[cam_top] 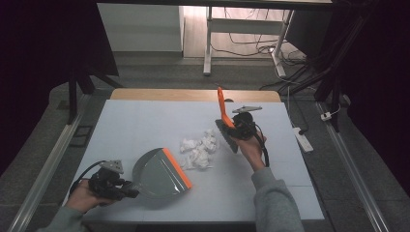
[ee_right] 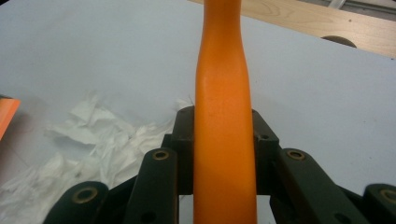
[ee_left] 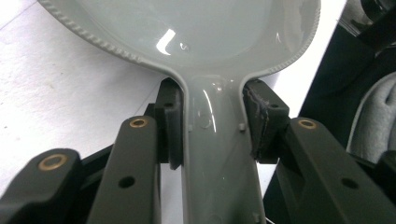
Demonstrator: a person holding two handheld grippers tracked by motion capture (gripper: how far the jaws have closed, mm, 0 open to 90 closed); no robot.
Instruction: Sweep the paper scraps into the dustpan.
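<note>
A grey dustpan with an orange front lip lies on the white table cover at the near left. My left gripper is shut on its handle; the left gripper view shows the grey handle clamped between both pads. A hand brush with an orange handle and a dark head stands tilted at the middle right. My right gripper is shut on that handle. A heap of crumpled white paper scraps lies between the dustpan's lip and the brush head.
The white cover spreads over a wooden table whose bare strip shows at the far edge. Beyond it stand a white table frame and floor cables. A power strip lies on the floor at the right.
</note>
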